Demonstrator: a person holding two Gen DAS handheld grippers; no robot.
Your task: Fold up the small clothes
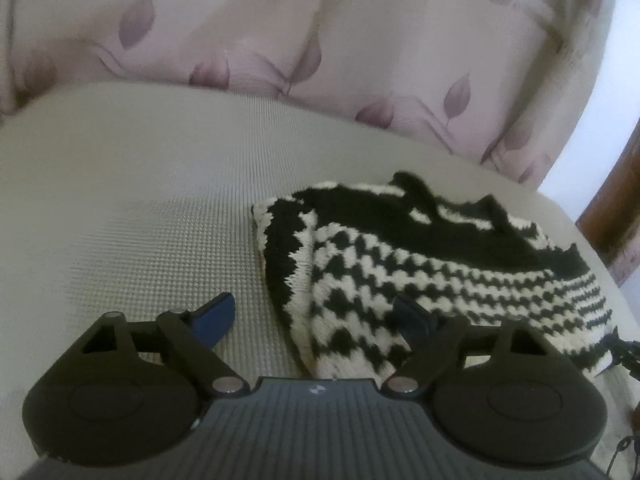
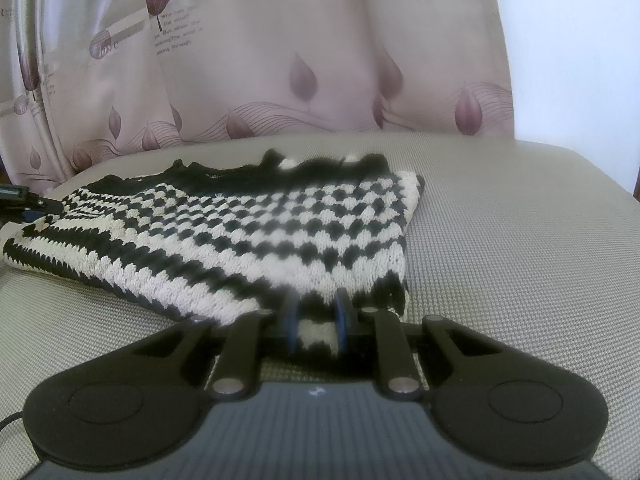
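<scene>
A small black-and-white checkered knit garment lies folded on a grey textured mat. In the left wrist view my left gripper is open, with its left blue pad over the mat and its right fingertip over the garment's near edge. In the right wrist view the garment spreads ahead and to the left. My right gripper is nearly shut, its blue pads pinching the garment's near edge. The left gripper's tip shows at the far left of that view.
A pink curtain with leaf prints hangs behind the mat. A brown wooden piece stands at the right edge. A dark cord lies by the garment's right corner.
</scene>
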